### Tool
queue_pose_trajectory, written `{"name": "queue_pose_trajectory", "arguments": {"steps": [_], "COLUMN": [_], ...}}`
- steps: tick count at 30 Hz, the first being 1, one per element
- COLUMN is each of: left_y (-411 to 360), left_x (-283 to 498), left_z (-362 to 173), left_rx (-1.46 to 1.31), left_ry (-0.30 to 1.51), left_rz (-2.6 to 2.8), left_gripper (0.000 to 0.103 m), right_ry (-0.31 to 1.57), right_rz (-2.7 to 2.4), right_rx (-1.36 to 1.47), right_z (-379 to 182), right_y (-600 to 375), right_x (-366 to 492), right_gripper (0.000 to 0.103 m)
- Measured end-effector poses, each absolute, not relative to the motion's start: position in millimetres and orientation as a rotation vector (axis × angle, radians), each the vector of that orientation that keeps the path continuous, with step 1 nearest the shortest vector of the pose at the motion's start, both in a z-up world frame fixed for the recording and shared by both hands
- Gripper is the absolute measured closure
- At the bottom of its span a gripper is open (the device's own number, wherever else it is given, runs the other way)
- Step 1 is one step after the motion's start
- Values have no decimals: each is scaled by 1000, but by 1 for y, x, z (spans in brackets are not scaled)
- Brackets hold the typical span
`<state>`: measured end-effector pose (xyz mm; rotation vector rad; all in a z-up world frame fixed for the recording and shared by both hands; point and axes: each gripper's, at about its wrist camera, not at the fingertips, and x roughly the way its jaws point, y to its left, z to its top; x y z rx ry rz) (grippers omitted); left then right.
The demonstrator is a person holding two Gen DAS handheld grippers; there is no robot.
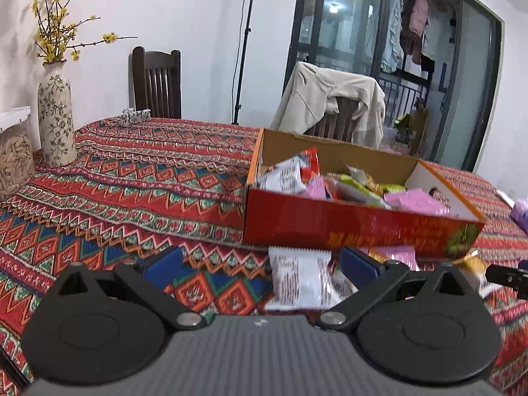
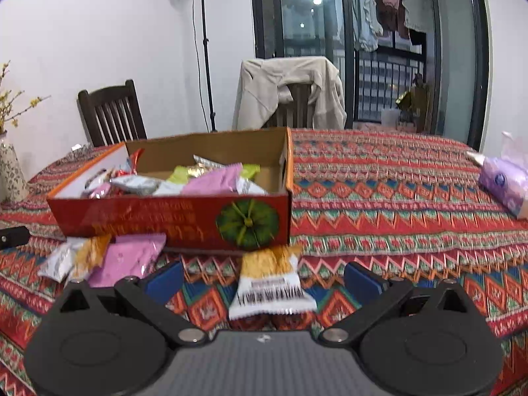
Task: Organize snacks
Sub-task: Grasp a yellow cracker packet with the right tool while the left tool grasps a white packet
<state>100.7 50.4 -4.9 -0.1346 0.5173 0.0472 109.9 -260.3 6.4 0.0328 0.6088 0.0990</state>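
Observation:
A red cardboard box (image 1: 346, 222) (image 2: 148, 219) stands on the patterned tablecloth, holding several snack packets in pink, green, white and red. My left gripper (image 1: 260, 265) is open, and a white printed packet (image 1: 302, 277) lies on the cloth between its blue fingers, in front of the box. My right gripper (image 2: 262, 279) is open too, with a yellow-and-white packet (image 2: 270, 285) lying between its fingers. A pink packet (image 2: 128, 262) and a yellow-and-white packet (image 2: 77, 259) lie left of it by the box front.
A flowered vase (image 1: 56, 115) with yellow blossoms and a clear jar (image 1: 15, 161) stand at the table's far left. A purple tissue pack (image 2: 505, 184) lies at the right. Two chairs, one draped with a beige jacket (image 1: 330, 102), stand behind the table.

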Motion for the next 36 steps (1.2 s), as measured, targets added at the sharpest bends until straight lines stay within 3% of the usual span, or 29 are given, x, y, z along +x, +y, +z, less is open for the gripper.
{"name": "queue_pose_trajectory", "arguments": {"steps": [15, 27, 29, 36], "left_y": [46, 48, 47, 44], "left_x": [88, 90, 90, 102], "left_z": [-14, -14, -13, -12], "left_rx": [-160, -157, -155, -165], "left_ry": [557, 559, 560, 581], "left_rz": [10, 21, 21, 16], "left_gripper": [0, 0, 0, 0], "right_ry": [678, 737, 753, 656], "right_rz": [101, 100, 97, 98], "right_rx": [-13, -25, -13, 22], "right_z": [-3, -13, -17, -7], "right_y": [-257, -256, -255, -257], "right_x": [118, 156, 160, 141], "right_gripper": [3, 36, 55, 61]}}
